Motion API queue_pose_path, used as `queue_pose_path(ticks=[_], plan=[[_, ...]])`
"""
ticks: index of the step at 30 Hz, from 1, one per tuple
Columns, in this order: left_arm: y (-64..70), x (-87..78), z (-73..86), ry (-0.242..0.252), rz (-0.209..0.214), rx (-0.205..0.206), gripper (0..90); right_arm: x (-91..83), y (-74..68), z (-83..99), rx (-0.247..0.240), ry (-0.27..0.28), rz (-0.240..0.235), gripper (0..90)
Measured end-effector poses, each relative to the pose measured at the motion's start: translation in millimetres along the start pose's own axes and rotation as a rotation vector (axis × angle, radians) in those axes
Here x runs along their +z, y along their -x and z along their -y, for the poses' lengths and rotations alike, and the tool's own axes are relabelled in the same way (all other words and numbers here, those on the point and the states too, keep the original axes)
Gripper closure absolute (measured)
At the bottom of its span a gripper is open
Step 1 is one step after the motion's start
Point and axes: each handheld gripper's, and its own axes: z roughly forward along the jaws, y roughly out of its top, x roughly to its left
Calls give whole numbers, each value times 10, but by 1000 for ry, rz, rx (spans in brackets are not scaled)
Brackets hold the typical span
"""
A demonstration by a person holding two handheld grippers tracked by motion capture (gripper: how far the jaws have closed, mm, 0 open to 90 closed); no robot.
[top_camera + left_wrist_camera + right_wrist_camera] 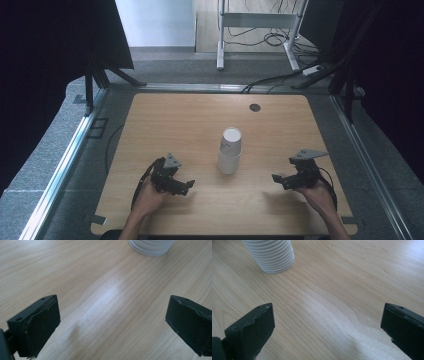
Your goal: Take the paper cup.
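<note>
A stack of white ribbed paper cups stands upside down near the middle of the wooden table. My left gripper rests low on the table to the cups' left, open, nothing between its jaws. My right gripper sits to the cups' right, also open and empty. In the left gripper view the cup stack's base is at the top edge, beyond the open gripper. In the right gripper view the ribbed cup stack is at the upper left, ahead of the open gripper.
A small round cable hole is in the table's far side. Metal rails run along both table sides. A white desk frame and cables lie on the floor beyond the far edge.
</note>
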Motion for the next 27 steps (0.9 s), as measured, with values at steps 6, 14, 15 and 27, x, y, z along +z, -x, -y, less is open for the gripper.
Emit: queue_pose_path(ticks=[6,14,15,27], plan=[[1,-44,-66,19,-16,3,0,-39,-33,-83,-18,4,-18,0],[43,-64,-195,30,9,14,0,-54,-93,-231,-50,6,-51,0],[49,-64,-212,35,16,23,0,-59,-97,-244,-49,4,-56,0],[116,-9,-364,27,53,60,15,-95,-165,-431,-81,-15,-78,0]])
